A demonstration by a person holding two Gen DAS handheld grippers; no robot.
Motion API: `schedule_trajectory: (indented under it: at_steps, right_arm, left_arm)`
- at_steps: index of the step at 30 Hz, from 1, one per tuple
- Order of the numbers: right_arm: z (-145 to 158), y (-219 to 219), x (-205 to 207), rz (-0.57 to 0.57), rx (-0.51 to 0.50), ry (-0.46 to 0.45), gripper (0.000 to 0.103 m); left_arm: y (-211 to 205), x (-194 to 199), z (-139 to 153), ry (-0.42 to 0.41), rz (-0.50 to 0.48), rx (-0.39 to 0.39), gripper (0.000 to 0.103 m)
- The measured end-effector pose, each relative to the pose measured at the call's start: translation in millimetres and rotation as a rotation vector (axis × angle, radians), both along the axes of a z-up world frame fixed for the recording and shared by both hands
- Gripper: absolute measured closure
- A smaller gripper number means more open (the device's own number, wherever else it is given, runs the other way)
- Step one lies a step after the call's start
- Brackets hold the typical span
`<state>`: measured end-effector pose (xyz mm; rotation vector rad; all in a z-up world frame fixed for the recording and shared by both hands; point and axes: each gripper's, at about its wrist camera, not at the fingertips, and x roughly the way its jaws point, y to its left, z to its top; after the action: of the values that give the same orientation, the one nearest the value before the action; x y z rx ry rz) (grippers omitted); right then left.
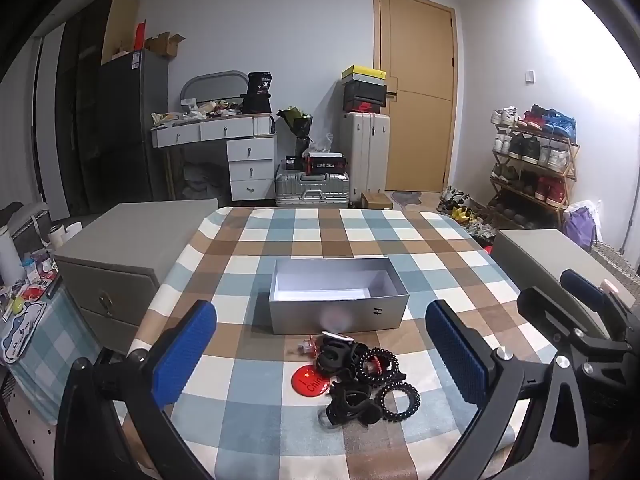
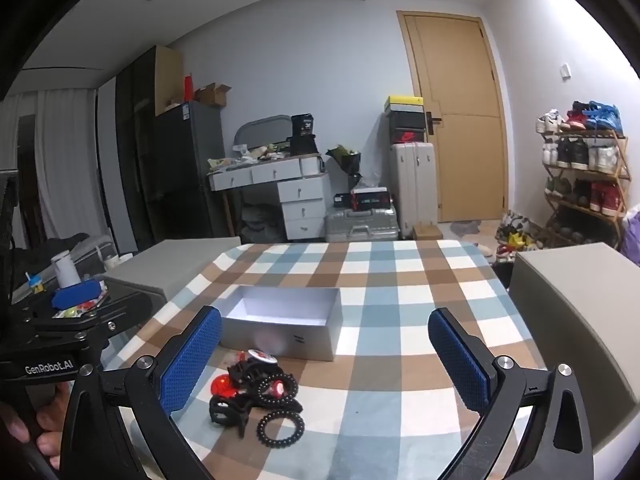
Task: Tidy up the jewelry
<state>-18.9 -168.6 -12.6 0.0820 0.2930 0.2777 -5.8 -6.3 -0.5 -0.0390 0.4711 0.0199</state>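
Both claws, left claw (image 1: 320, 354) and right claw (image 2: 324, 364), gape wide, holding nothing, near the hair ties (image 1: 362, 380); we keep the box (image 1: 338, 296) just behind them.

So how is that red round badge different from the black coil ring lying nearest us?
The red badge is a flat solid disc with writing on it; the black coil ring is an open loop of spiral cord. The badge lies half tucked under the pile on its left side, while the ring sits clear at the right edge. Both lie on the checked tablecloth, outside the grey box.
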Motion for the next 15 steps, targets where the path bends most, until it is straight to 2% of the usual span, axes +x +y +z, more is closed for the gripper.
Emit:
schedule_trajectory:
  at_steps: [15]
  right_arm:
    - [5.2,2.1,-4.6,0.008,-0.022,-0.023,0.0]
  left_arm:
    - [-1.8,0.4,-1.9,0.006,-0.008,0.0,0.001]
